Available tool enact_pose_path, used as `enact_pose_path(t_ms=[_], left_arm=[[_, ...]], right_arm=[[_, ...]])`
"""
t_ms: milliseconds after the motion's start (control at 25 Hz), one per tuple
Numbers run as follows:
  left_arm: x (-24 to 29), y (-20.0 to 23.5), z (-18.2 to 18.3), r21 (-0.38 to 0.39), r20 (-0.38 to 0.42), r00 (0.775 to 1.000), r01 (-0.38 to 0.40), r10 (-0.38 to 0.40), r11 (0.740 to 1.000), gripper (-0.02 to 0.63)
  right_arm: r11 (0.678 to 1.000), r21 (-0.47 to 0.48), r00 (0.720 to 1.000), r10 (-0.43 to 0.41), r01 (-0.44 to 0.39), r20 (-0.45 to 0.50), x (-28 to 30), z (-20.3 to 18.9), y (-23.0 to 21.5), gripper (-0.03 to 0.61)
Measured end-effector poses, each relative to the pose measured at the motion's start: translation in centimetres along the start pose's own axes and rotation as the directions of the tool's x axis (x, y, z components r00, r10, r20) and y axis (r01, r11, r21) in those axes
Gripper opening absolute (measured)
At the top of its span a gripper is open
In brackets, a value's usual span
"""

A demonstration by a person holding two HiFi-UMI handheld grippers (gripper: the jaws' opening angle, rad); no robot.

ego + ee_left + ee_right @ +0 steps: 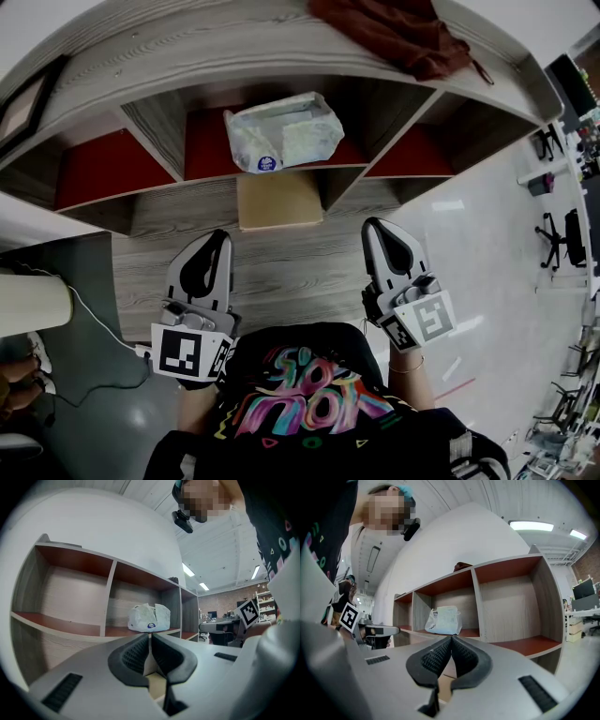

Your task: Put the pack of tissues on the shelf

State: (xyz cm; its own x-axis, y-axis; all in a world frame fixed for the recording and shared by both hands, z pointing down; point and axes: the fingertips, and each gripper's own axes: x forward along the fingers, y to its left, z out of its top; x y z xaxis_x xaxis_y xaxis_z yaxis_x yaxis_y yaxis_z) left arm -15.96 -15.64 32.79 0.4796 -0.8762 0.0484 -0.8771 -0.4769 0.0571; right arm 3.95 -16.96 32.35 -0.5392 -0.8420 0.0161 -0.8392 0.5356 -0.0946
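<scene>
Where shelf bays sit red-floored | tissue pack inside (middle bay)

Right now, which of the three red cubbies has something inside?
The middle cubby: the pack of tissues sits in it. The left cubby and the right cubby show only their bare red floors.

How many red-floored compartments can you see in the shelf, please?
3, side by side in one row: the left compartment, the middle compartment with the pack of tissues in it, and the right compartment. More may be hidden lower down.
</scene>
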Motion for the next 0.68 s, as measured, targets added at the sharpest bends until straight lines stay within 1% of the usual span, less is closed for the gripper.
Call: enact_pose_path(t_ms=[160, 280, 400, 680], left_arm=[[-0.07, 0.07, 0.01, -0.001, 0.001, 1.0, -0.001, 0.001, 1.0, 0.037], [-0.15, 0.14, 0.03, -0.002, 0.003, 1.0, -0.002, 0.002, 1.0, 0.037], [-0.22, 0.16, -0.01, -0.004, 0.001, 1.0, -0.002, 0.002, 1.0, 0.037], [-0.46, 0.21, -0.02, -0.007, 0.001, 1.0, -0.001, 0.001, 1.0, 0.037]], right_arm=[[1.0, 0.022, 1.0, 0.007, -0.008, 0.018, 0.05, 0.33, 0.26, 0.015], [1.0, 0.014, 1.0, 0.002, -0.002, 0.001, -0.05, -0.07, 0.23, 0.015], [0.999, 0.039, 1.0, 0.013, -0.013, 0.022, 0.13, 0.35, 0.63, 0.015], [0.999, 0.043, 1.0, 0.012, -0.013, 0.022, 0.12, 0.41, 0.87, 0.015]])
